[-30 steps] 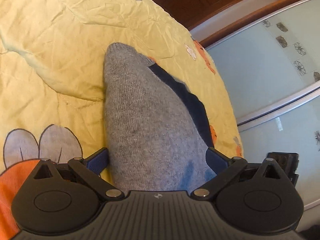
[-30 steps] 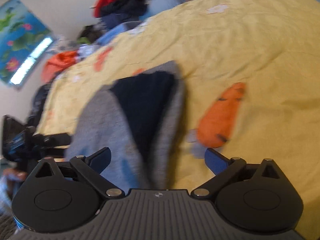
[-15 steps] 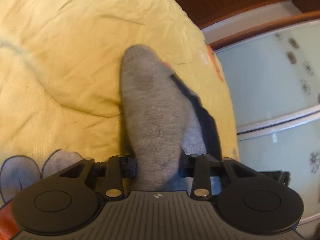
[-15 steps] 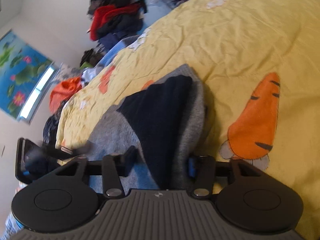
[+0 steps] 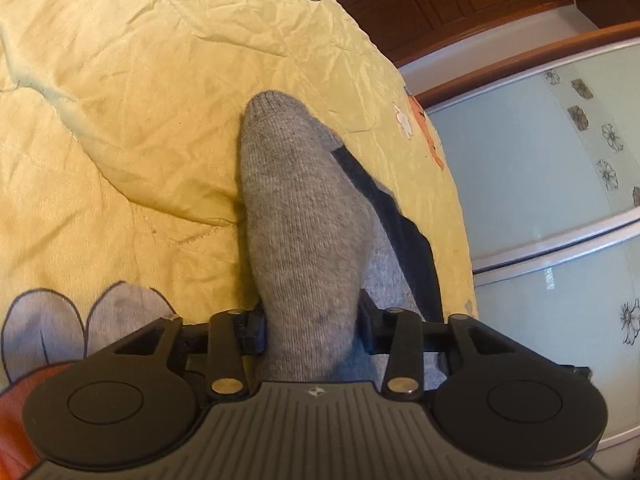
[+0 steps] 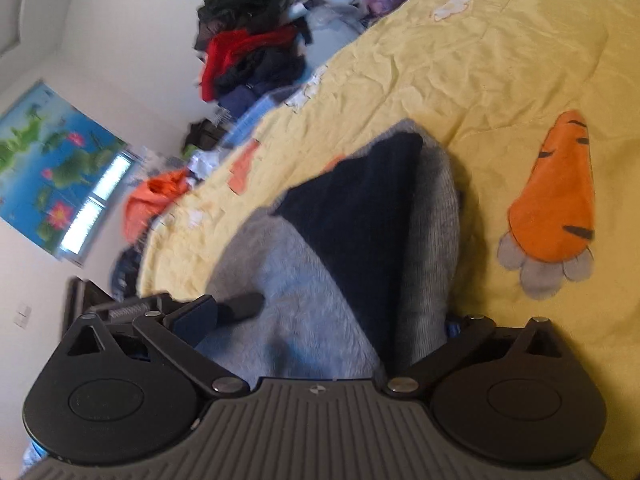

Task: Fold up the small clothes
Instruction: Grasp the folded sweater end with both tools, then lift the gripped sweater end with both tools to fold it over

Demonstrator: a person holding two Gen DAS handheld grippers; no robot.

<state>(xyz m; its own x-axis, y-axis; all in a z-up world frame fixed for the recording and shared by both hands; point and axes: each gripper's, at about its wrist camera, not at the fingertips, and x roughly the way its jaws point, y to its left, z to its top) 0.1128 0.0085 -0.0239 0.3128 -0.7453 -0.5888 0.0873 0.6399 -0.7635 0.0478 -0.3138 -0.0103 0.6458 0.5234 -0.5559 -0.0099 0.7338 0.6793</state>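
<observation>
Over the quilt [image 5: 140,120], left tool [image 5: 312,324] pinches the sock [image 5: 296,216]; right tool [image 6: 320,320] spread wide.

surface: bed [image 5: 140,80] with wrinkled yellow quilt, carrot [image 6: 556,196] and flower prints | on it: grey sock [image 5: 304,220] with dark part, lying flat | far edge: pile of clothes [image 6: 248,56]

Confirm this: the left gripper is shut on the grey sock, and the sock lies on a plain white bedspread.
Not quite. The left gripper is shut on the grey sock, but the bedspread is yellow with printed cartoon carrots and flowers, not plain white; the left wrist view shows it.
</observation>
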